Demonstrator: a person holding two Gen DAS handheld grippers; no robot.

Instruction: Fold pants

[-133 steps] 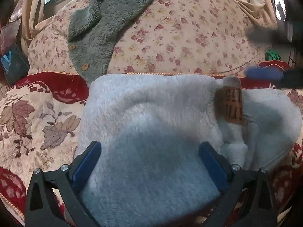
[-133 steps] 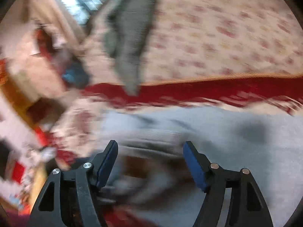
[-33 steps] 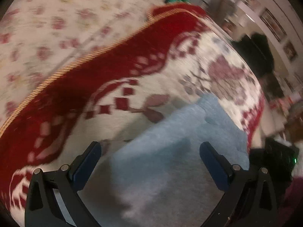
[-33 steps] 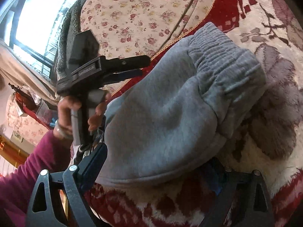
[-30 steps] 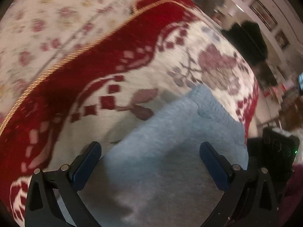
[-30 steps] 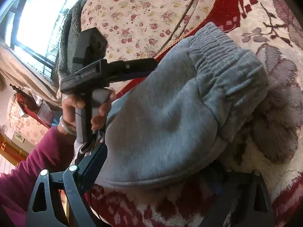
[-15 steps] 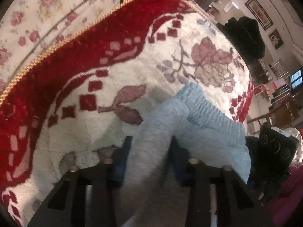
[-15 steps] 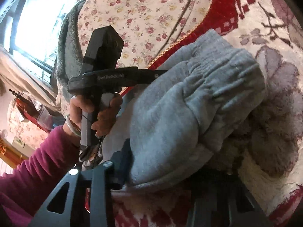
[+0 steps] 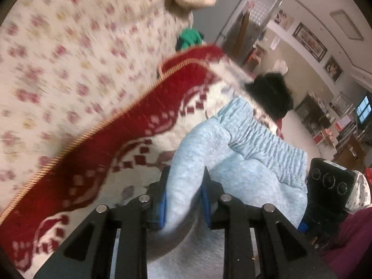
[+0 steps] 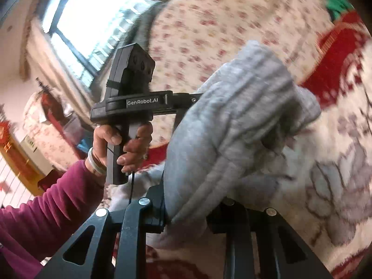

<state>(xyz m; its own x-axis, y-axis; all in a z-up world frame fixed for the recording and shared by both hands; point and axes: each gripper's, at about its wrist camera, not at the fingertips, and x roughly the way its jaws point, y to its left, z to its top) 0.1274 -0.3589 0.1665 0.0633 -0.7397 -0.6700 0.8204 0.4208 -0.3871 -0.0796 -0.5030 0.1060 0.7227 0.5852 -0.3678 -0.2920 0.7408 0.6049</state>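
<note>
The grey fleece pants (image 9: 244, 160) lie bunched on a red and cream patterned blanket (image 9: 111, 153), their ribbed elastic waistband (image 9: 262, 134) uppermost. My left gripper (image 9: 186, 200) is shut on a fold of the pants and lifts it. My right gripper (image 10: 186, 211) is shut on the other edge of the same pants (image 10: 234, 125), which hang raised in front of the lens. The left gripper's body (image 10: 134, 107) and the hand holding it show in the right wrist view, behind the pants. The right gripper's body (image 9: 330, 186) shows at the right of the left wrist view.
A floral sofa back (image 9: 69, 53) rises behind the blanket; it also shows in the right wrist view (image 10: 220, 23). A green item (image 9: 189, 38) and a black furry thing (image 9: 269, 95) lie at the far end. A window (image 10: 93, 16) is at upper left.
Both grippers have closed on the pants since a second ago and lifted the waistband end up off the blanket. Both views have tilted upward.
</note>
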